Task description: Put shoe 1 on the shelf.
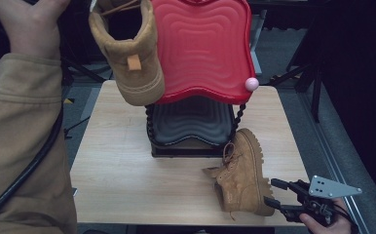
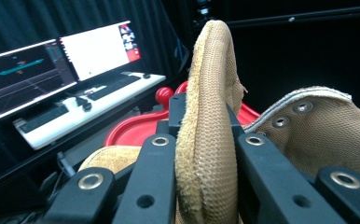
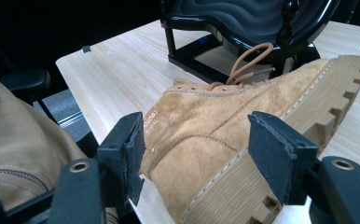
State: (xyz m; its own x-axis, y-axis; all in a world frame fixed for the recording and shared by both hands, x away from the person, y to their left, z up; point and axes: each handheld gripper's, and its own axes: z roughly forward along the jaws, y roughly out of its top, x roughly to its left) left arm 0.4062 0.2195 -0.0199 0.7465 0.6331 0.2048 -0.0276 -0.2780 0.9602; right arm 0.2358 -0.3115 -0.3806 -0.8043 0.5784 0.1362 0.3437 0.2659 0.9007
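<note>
the left claw (image 2: 206, 154) is clamped on the padded tongue of a tan suede boot (image 1: 130, 53), which hangs heel-down in the upper left of the high view, just in front of the red top tray (image 1: 200, 48) of a two-tier shoe rack. in the left gripper view the tongue stands squeezed between the two black jaws, soft mesh bulging around them. the second boot (image 1: 242, 170) lies on its side in the lower right of the high view, sole towards the right claw (image 3: 197, 154), whose jaws stand apart on either side of its heel without pressing on it.

these boots look fairly heavy for a claw: thick lugged rubber sole, stiff heel, but soft suede upper and floppy tongue and collar. a hold on the tongue probably lets the boot swing and tilt; the collar rim or heel counter would likely be firmer. suede is not slippery, so pinched grips should hold.

the table (image 1: 122, 170) is pale wood laminate, smooth and flat, with the rack's black lower tray (image 1: 191, 122) at its centre. the room is dark, with black curtains; lit monitors (image 2: 57, 70) and a white keyboard shelf (image 2: 89, 105) sit in the left of the left gripper view.
</note>
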